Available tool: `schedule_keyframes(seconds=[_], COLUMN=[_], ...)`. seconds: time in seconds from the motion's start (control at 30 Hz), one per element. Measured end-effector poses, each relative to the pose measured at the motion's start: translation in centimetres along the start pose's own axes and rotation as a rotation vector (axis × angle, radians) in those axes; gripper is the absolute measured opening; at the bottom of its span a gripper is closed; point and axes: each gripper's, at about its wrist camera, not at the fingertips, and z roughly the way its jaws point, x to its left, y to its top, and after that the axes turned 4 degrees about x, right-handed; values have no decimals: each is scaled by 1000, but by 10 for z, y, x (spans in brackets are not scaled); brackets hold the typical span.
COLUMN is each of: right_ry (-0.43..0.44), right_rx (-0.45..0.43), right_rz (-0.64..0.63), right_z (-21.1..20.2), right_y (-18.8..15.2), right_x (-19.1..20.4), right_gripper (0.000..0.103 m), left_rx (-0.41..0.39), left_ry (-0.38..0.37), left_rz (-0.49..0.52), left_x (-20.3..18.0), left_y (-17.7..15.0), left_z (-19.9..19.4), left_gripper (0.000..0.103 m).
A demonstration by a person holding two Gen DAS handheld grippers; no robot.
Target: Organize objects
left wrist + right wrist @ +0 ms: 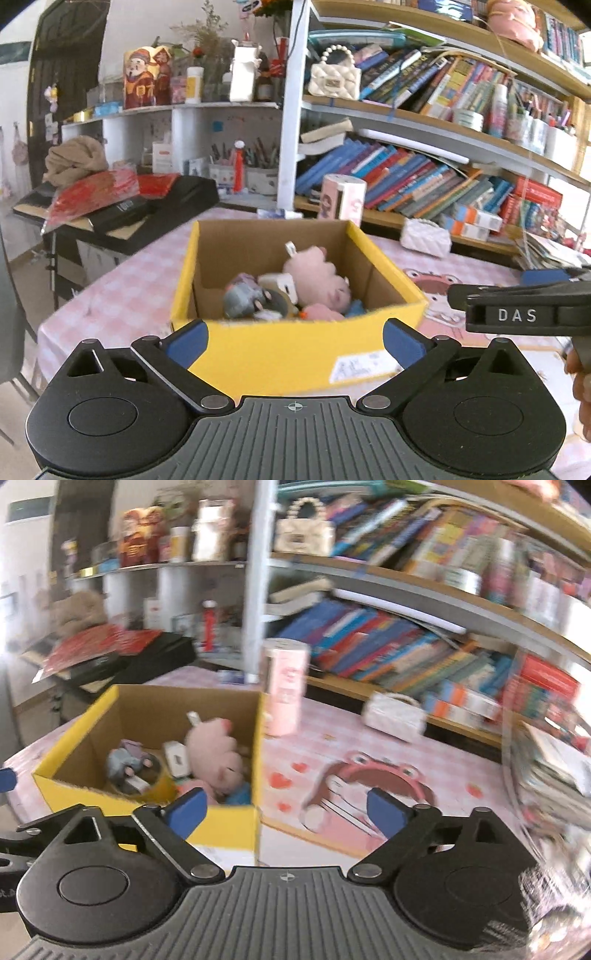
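Note:
A yellow cardboard box (288,354) (225,827) stands open on the pink checked table. Inside lie a pink plush pig (317,277) (214,753), a grey plush toy (243,295) (123,762), a small white item (284,284) (176,758) and a tape roll (159,786). My left gripper (293,341) is open just in front of the box's near wall, nothing between its blue pads. My right gripper (284,810) is open and empty over the box's right corner and the table. The right gripper's black body (517,314) shows at the right edge of the left wrist view.
A pink cylindrical container (341,199) (286,686) stands behind the box. A white quilted purse (424,236) (395,714) lies at the table's far right. Bookshelves (424,173) line the back, a stack of papers (554,768) sits on the right, and a black case with red packets (110,203) is on the left.

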Motion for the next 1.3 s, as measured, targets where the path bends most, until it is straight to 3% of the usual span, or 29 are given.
schedule_keyframes(seconds=[0.23,0.53,0.77,1.3], right_ry=[-115,-209,-266,-331], right_rx=[14,83,112,148], right_rz=[98,153,175,221], right_z=[-30,-55,-63,-80], right_y=[-50,-97,-113,-133], right_x=[-9,-16,-25,-55], right_gripper=[100,101,103,103], left_rx=[64,77,90,99], left_ry=[-44,-58,-44,-84], left_rz=[-27,39,136,206], left_x=[-5,-21,-45,-91], left_y=[-22,-40,-47,-52], left_z=[-13,-27,-28,-24], left_gripper=[102,102,102,102])
